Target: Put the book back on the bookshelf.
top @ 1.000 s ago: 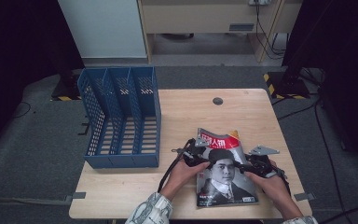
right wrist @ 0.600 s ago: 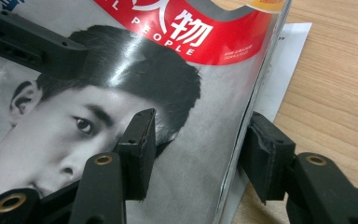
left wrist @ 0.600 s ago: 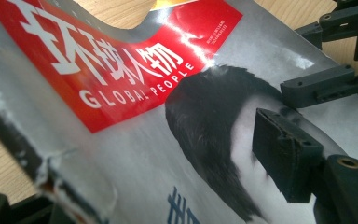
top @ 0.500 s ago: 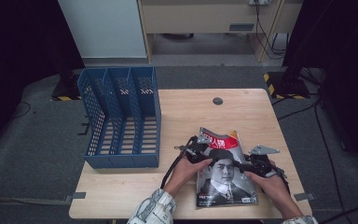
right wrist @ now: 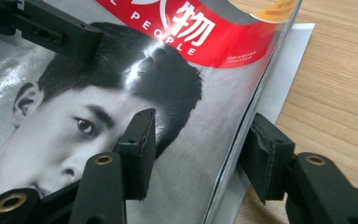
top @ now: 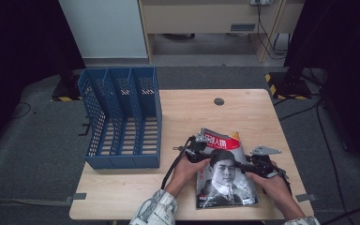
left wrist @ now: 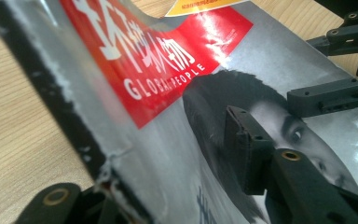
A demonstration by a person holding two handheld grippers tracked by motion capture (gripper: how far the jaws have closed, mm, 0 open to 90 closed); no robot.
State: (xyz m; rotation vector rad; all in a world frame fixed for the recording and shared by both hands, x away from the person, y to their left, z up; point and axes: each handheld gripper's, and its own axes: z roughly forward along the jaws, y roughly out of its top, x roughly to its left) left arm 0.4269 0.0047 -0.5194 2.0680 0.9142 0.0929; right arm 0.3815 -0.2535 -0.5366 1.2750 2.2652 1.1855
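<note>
Lower middle of the high view: magazine (top: 225,180) flat-ish on the bench (top: 187,117), long axis running from the near edge up toward the far side, cover up, top end curling off the wood. Pinned between both hands, so equally near to each.

Left hand-held gripper (top: 198,149) at the magazine's upper left edge. Jaws just been closing, and in the left gripper view one sits on the cover (left wrist: 242,93) while the other hooks under the worn spine, so looks clamped on that edge with the pages running off up and to the right.

Right hand-held gripper (top: 255,165) at the right edge, a bit lower in the frame. Jaws straddling that edge in the right gripper view, one over the cover (right wrist: 177,140), one outside, gaps visible, so not pinching yet. Probably needs to close before any lift.

Further back, upper left of the bench: blue file rack (top: 122,117), slots free, well apart from the magazine.
</note>
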